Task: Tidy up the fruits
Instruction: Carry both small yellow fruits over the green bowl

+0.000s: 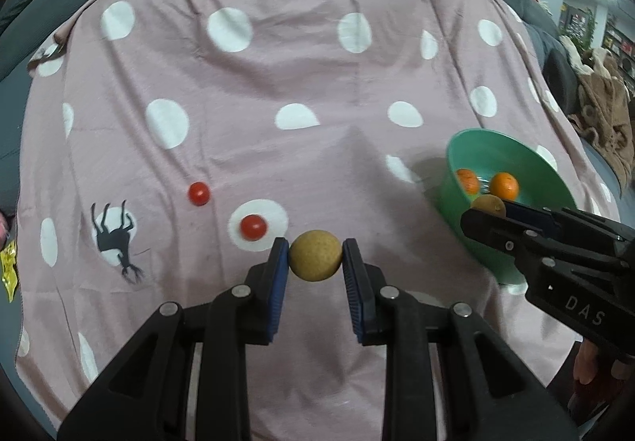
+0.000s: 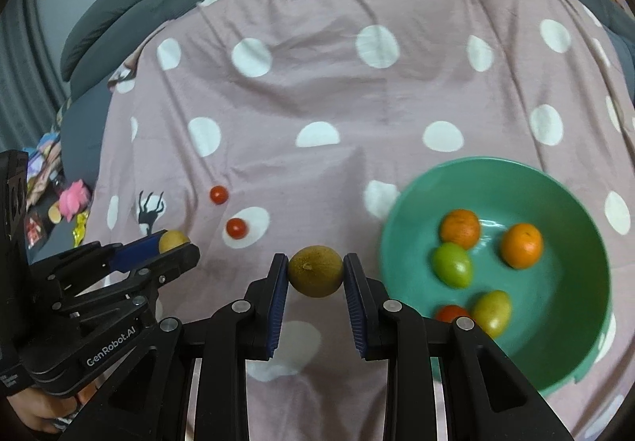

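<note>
At the lower centre of the left wrist view, a round tan, speckled fruit is clamped between the blue pads of the left gripper, held clear of the cloth. In the right wrist view the right gripper is likewise closed on a round olive-brown fruit at lower centre. Just right of that, at the lower right of the frame, a mint-green plastic bowl is seen holding two small oranges, a green fruit, a yellow-green fruit and a partly hidden red one. Farther up and left, two small red tomatoes are left lying on the pink cotton sheet with white polka dots, near each other but apart. The step in hand is judged to be carrying both held fruits to the bowl. It would be done well if each fruit were brought over open bowl floor, lowered close before release, and the grippers taken in turn so that they do not collide at the rim.
</note>
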Available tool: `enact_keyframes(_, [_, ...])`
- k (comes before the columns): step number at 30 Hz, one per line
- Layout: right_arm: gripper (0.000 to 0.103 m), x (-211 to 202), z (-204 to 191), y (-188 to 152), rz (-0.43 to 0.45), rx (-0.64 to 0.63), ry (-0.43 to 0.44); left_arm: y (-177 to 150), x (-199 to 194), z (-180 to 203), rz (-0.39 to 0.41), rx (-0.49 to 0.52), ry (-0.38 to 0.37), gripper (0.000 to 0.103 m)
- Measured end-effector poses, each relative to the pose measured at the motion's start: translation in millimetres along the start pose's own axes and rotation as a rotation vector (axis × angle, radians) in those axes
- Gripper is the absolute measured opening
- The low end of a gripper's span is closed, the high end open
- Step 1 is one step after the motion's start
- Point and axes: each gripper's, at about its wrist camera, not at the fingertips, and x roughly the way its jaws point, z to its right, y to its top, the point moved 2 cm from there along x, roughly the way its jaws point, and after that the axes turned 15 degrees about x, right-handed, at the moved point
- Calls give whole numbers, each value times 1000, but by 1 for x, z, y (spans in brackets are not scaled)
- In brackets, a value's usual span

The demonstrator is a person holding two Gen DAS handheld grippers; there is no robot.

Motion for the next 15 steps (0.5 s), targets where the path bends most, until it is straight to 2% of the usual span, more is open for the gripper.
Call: enact_keyframes(15, [30,-31,48,12,78,83,-54,41,7,50,48,106,-67,27])
